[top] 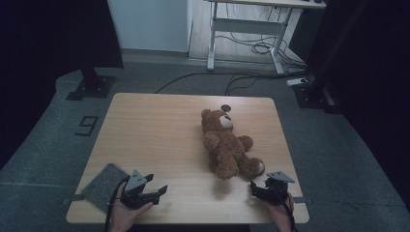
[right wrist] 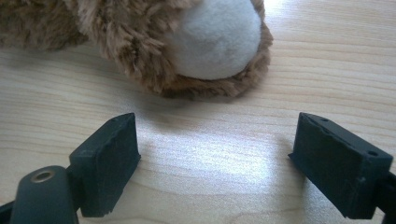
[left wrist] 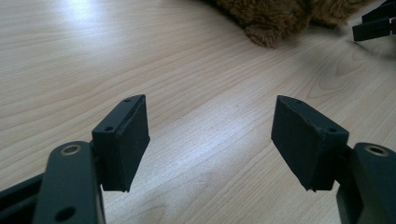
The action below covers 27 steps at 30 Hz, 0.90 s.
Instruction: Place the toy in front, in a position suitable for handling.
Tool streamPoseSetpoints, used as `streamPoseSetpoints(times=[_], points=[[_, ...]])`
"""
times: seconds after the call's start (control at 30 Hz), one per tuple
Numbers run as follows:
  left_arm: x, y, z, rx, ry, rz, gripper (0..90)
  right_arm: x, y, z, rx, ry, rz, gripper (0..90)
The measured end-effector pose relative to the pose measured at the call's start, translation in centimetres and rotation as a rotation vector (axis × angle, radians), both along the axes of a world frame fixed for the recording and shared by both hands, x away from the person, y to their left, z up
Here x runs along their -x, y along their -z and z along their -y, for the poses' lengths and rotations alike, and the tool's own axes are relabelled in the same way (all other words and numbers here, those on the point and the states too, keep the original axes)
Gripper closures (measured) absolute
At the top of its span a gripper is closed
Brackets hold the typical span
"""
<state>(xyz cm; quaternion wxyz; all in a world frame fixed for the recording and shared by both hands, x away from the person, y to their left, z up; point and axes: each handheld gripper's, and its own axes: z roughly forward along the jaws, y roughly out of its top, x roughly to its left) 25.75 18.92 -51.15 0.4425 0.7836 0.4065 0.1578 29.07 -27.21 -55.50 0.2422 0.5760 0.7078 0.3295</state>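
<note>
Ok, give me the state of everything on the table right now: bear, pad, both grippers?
Brown plush teddy bear: lying on its back, untouched.
Grey felt pad: flat at the table's near left corner.
Left gripper: open, empty, over bare wood.
Right gripper: open, empty, facing the bear's white-soled foot.

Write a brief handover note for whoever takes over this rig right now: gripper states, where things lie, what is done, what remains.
Left gripper: open, empty, low over the light wooden table near its front left.
Right gripper: open, empty, just short of the bear's white-soled foot.
Brown plush teddy bear: on its back, right of centre, untouched.
Grey fabric pad: front left corner.
Done: nothing gripped yet.
Left: probably grasping the bear.
</note>
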Motion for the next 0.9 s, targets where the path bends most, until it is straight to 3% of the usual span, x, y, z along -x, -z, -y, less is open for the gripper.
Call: streamPoseSetpoints(times=[0.23,0.27,0.43,0.63,0.73,0.9], points=[[-0.2,-0.1,0.7,0.0,0.013,0.004,27.9,0.6,-0.3,0.2,-0.026,0.017,0.029,15.1],[-0.3,-0.1,0.9,0.002,0.018,0.003,27.9,0.8,-0.7,0.4,-0.05,0.023,0.049,15.4],[-0.8,-0.5,2.0,-0.01,0.038,0.018,27.9,1.0,-1.5,0.4,-0.073,0.029,0.086,16.2],[-2.9,-1.2,4.2,-0.014,0.049,0.047,27.8,1.0,-2.8,-0.2,-0.108,0.008,0.11,16.2],[-4.5,-2.0,5.8,-0.003,0.062,0.048,27.4,0.8,-3.6,-0.6,-0.127,-0.002,0.129,15.6],[-7.2,-3.5,8.6,-0.02,0.092,0.072,24.6,0.2,-5.2,-1.3,-0.161,-0.018,0.157,14.9]])
